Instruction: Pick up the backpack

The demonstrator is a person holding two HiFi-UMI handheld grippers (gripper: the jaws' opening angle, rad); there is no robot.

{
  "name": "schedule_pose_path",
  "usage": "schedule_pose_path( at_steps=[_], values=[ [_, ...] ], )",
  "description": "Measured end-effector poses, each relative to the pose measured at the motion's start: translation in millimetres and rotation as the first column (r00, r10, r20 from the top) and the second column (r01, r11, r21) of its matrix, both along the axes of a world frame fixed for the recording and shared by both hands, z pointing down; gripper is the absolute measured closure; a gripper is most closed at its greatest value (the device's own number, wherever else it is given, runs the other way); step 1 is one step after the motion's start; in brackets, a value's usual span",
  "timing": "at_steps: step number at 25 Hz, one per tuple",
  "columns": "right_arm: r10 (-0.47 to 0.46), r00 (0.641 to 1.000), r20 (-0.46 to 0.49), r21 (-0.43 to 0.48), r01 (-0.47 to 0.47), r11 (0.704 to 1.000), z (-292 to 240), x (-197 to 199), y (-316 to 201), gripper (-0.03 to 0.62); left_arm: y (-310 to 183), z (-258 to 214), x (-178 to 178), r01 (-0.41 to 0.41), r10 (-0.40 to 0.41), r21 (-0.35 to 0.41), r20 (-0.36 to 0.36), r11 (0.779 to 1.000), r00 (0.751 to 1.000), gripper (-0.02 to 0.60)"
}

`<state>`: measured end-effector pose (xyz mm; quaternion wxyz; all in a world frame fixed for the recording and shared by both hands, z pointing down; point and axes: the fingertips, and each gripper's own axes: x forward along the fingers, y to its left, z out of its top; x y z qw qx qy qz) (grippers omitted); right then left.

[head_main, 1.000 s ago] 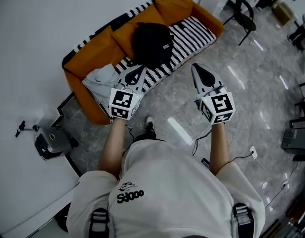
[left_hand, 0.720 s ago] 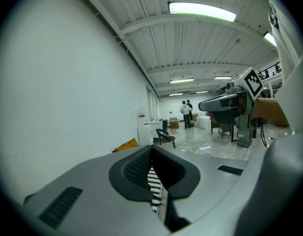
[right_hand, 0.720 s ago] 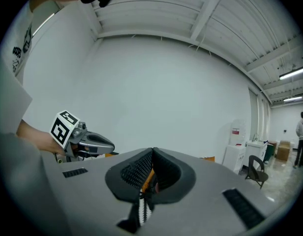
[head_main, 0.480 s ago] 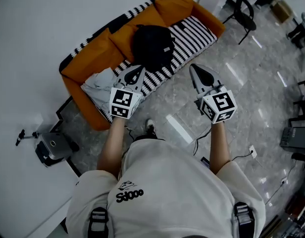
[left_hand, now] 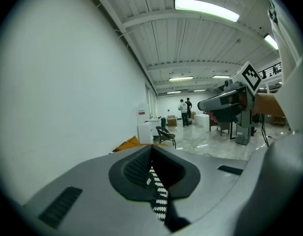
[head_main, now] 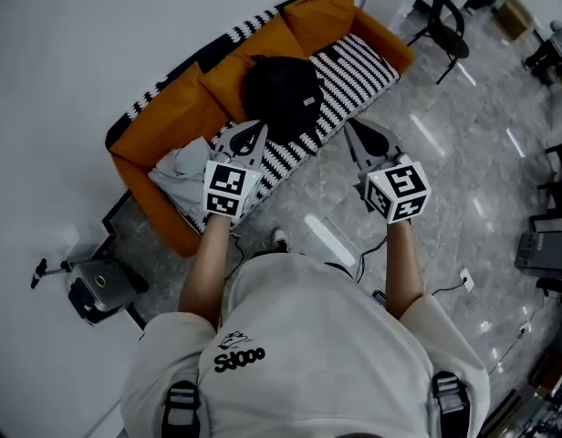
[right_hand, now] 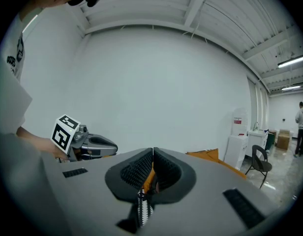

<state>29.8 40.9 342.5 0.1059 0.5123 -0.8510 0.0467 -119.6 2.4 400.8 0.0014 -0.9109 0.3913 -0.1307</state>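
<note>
Both tools are closed tight and empty: the left tool (head_main: 248,135) and the right tool (head_main: 361,135) are held near the front edge of the sofa (head_main: 151,199). One backpack (head_main: 281,94), black, rounded and slumped, sits mid-seat against the back edge. Three orange cushions (head_main: 254,48) line that back, and one pale cloth (head_main: 181,167) lies at the left end. The seat is striped black and white. The room has a glossy grey floor (head_main: 445,153) and a white wall (head_main: 71,44).

bright ceiling strip lights (left_hand: 206,10), glare streaks on glossy floor (head_main: 463,153), fisheye-warped edges, sharp focus.
</note>
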Motion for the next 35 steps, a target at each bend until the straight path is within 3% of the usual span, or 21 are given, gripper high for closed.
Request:
schedule_pose_path(
  at_steps=[10,16,20,27,31,35],
  values=[
    [-0.012,1.0,0.001,-0.003,0.012,1.0,4,-11,-47,0.56,-50,10,-8,-0.001,0.001,-0.02,-0.006,1.0,1.0,0.56],
    [-0.006,1.0,0.019,-0.018,0.006,1.0,17,14,-92,0.56,-83,24,7,0.018,-0.018,-0.043,0.006,0.999,1.0,0.56],
    [-0.011,1.0,0.013,-0.021,0.011,1.0,29,40,-139,0.56,-121,33,14,0.067,-0.066,-0.057,0.022,0.996,0.998,0.56],
    [-0.098,0.995,0.022,-0.056,0.099,0.994,49,76,-243,0.559,-209,42,43,0.164,-0.159,-0.083,0.064,0.983,0.985,0.56],
    [-0.165,0.986,0.037,-0.081,0.168,0.983,54,95,-302,0.559,-258,41,62,0.228,-0.216,-0.069,0.151,0.971,0.965,0.56],
    [-0.207,0.976,0.062,-0.104,0.213,0.972,62,115,-349,0.559,-299,46,80,0.277,-0.257,-0.093,0.188,0.956,0.948,0.56]
  ],
)
